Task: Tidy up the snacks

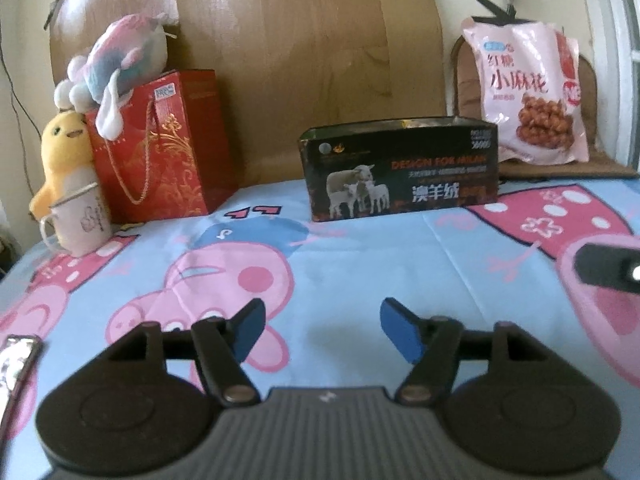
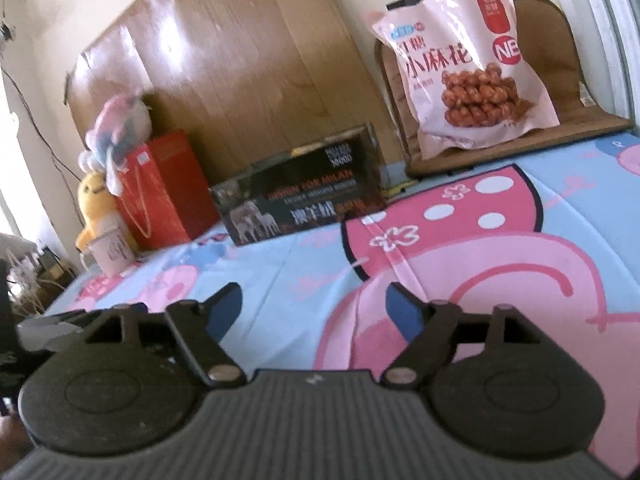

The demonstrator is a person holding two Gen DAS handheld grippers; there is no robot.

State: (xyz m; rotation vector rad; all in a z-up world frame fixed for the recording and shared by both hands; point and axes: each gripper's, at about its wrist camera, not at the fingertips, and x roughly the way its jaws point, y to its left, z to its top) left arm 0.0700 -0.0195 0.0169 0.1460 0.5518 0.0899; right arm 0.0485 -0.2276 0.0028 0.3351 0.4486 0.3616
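A pink snack bag (image 1: 528, 92) printed with fried twists leans upright on a brown cushion at the back right; it also shows in the right wrist view (image 2: 464, 64). A black open-top box with sheep pictures (image 1: 400, 172) stands on the blue cartoon sheet, also seen in the right wrist view (image 2: 304, 196). My left gripper (image 1: 322, 330) is open and empty, low over the sheet, well short of the box. My right gripper (image 2: 314, 308) is open and empty over the sheet; part of it shows at the right edge of the left wrist view (image 1: 608, 268).
A red gift bag (image 1: 160, 148) with a plush toy (image 1: 120, 60) on top, a yellow plush (image 1: 64, 156) and a white mug (image 1: 80, 220) stand at the back left. A wooden board (image 1: 300, 60) leans on the wall behind. A shiny packet (image 1: 16, 364) lies at the left edge.
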